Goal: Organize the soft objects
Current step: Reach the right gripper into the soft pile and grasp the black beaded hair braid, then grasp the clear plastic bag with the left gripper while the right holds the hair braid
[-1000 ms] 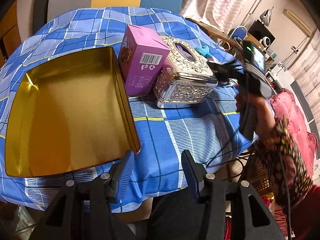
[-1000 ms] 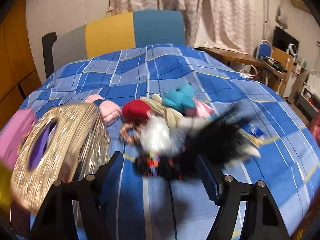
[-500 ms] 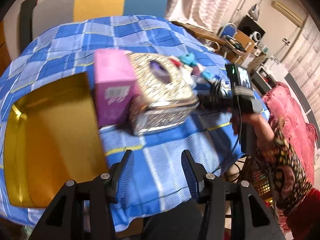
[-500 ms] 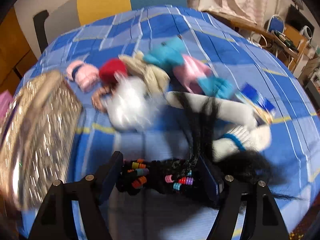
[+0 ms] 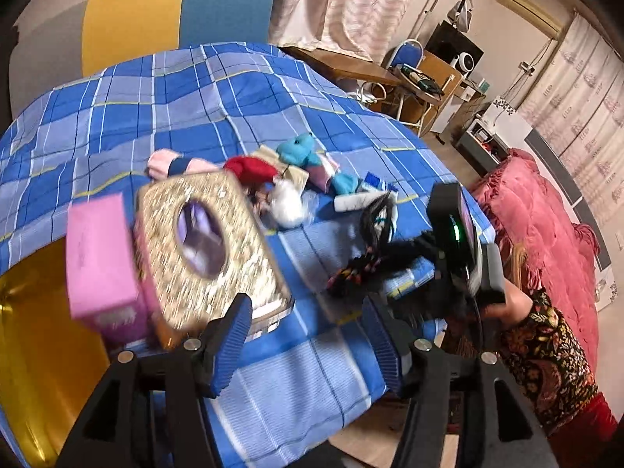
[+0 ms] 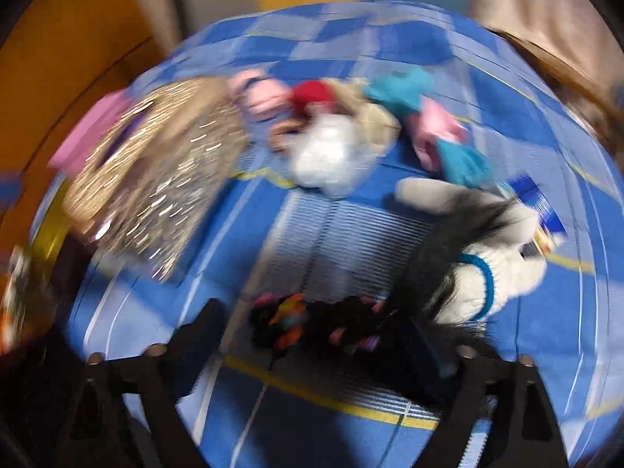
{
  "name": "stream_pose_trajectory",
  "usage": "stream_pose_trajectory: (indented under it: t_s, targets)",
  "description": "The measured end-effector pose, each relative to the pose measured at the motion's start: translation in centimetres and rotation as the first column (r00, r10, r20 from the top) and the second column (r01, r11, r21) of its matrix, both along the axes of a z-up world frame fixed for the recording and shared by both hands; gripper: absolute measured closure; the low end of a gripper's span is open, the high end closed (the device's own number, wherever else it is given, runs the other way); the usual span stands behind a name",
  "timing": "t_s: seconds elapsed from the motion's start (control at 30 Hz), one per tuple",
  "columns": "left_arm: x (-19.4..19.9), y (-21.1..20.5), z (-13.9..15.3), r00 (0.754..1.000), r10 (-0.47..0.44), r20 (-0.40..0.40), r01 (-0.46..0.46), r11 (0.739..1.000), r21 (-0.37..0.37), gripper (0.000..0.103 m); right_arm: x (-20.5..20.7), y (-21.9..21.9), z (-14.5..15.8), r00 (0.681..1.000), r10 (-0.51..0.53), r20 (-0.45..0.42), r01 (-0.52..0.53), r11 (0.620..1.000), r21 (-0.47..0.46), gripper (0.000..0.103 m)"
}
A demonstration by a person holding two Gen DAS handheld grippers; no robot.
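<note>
Lifted off the pile since a second ago, the black beaded hairpiece (image 6: 323,327) now hangs clamped in the right gripper (image 6: 312,335) above the blue checked desk (image 5: 273,89). Behind it lie the soft toys (image 5: 288,179) and white socks (image 6: 487,273). Left gripper (image 5: 308,343) hovers with jaws spread, empty, near the glittery tissue box (image 5: 206,241), pink carton (image 5: 101,261) and gold tin (image 5: 35,370).

**warm indoor light, heavy motion blur on the right**

both fisheye views bend straight lines and go black at the corners. the left wrist view is fairly bright and mostly sharp, though the glittery tissue box (image 5: 206,249) and pink carton (image 5: 102,261) smear. the gold tin (image 5: 35,351) gleams. the right wrist view is smeared throughout; glints streak the box (image 6: 163,179), and the plaid cloth (image 6: 351,234) swirls.
</note>
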State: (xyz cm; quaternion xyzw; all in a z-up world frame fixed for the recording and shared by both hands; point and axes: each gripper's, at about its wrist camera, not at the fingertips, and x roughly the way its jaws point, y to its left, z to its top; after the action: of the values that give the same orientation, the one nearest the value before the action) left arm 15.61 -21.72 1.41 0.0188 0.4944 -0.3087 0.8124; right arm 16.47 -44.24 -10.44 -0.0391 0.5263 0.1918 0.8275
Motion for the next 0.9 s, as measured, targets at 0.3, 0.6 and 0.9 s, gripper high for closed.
stream_pose_trajectory:
  t_s: [0.3, 0.6, 0.9]
  targets:
    - [3.1, -4.5, 0.1, 0.999, 0.034, 0.038, -0.036, 0.997, 0.07, 0.043, 0.7, -0.8, -3.0, 0.994, -0.11, -0.017, 0.11, 0.994, -0.021, 0.06]
    - [7.6, -10.9, -3.9, 0.998, 0.045, -0.052, -0.037, 0.989, 0.145, 0.043, -1.6, -4.9, 0.7, 0.966, -0.244, -0.091, 0.26, 0.905, 0.337, 0.063]
    - [13.5, -14.9, -10.7, 0.987, 0.157, -0.039, -0.131, 0.919, 0.371, 0.043, -1.8, -7.8, -0.1, 0.933, -0.295, -0.203, 0.357, 0.821, 0.445, 0.063]
